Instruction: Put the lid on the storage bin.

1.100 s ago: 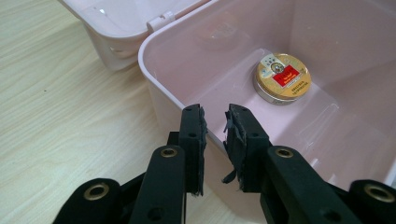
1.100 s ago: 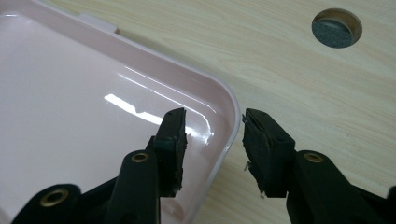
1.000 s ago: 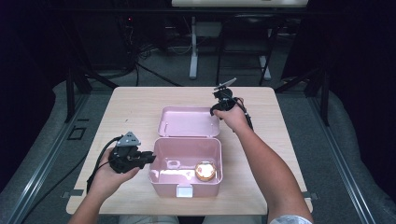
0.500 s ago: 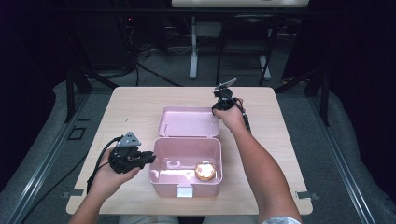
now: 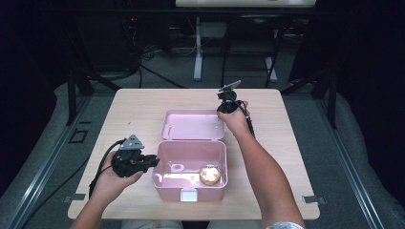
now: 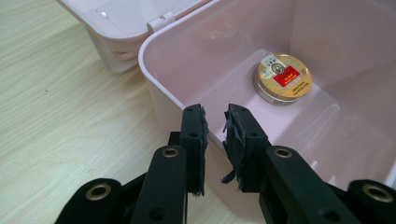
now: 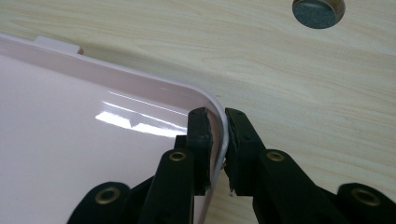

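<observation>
- Right tool (image 7: 218,128): jaws just closed, grasping the corner rim of the open pink lid (image 7: 93,107).
- Left tool (image 6: 215,122) clenched on the pink box (image 6: 159,51) wall; round tin (image 6: 283,78) inside.

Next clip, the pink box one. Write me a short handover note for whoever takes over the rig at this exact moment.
Left gripper: jaws astride the left wall of the box, steadying it.
Right gripper: jaws have just been closing on the far right corner rim of the lid, which is between the pads.
Things: box open on the table, lid lying flat behind it; round tin inside at the right.
Done: tin in the box.
Left: probably swing the lid over and shut it.
</observation>
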`<action>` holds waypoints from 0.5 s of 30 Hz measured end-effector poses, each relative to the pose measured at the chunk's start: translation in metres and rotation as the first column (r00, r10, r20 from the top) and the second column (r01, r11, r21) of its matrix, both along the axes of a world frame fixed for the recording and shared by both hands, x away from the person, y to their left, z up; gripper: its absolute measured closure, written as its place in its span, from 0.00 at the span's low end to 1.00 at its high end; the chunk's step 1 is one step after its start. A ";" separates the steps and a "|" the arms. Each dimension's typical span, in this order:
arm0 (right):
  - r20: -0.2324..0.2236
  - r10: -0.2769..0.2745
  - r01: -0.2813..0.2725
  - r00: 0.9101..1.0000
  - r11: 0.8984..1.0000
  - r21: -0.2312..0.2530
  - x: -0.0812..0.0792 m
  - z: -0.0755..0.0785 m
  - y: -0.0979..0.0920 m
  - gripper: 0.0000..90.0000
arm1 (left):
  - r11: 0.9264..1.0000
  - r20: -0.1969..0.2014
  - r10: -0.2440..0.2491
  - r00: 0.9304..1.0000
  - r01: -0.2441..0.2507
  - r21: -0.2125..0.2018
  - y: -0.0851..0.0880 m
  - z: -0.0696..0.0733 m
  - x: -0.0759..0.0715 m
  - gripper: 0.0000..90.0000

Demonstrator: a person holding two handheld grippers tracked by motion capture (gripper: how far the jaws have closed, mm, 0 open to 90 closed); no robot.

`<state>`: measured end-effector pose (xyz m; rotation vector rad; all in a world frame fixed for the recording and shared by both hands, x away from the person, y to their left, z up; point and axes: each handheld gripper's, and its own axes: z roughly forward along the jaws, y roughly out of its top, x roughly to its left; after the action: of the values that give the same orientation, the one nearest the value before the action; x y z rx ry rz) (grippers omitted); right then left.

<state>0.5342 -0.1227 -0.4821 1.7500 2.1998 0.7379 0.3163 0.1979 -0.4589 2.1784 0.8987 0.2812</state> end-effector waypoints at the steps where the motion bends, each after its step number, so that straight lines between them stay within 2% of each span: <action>1: 0.000 0.000 0.000 1.000 1.000 0.000 0.000 0.000 0.000 0.90 | 1.000 0.000 0.000 1.000 0.000 0.000 0.000 0.000 0.000 0.85; 15: 0.044 0.016 -0.017 0.999 1.000 0.009 -0.004 0.009 -0.002 0.92 | 1.000 0.007 0.009 1.000 -0.009 0.008 -0.002 0.000 -0.001 0.85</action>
<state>0.5298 -0.1250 -0.4729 1.7058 2.1884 0.7842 0.3151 0.1958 -0.4586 2.1800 0.9054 0.2966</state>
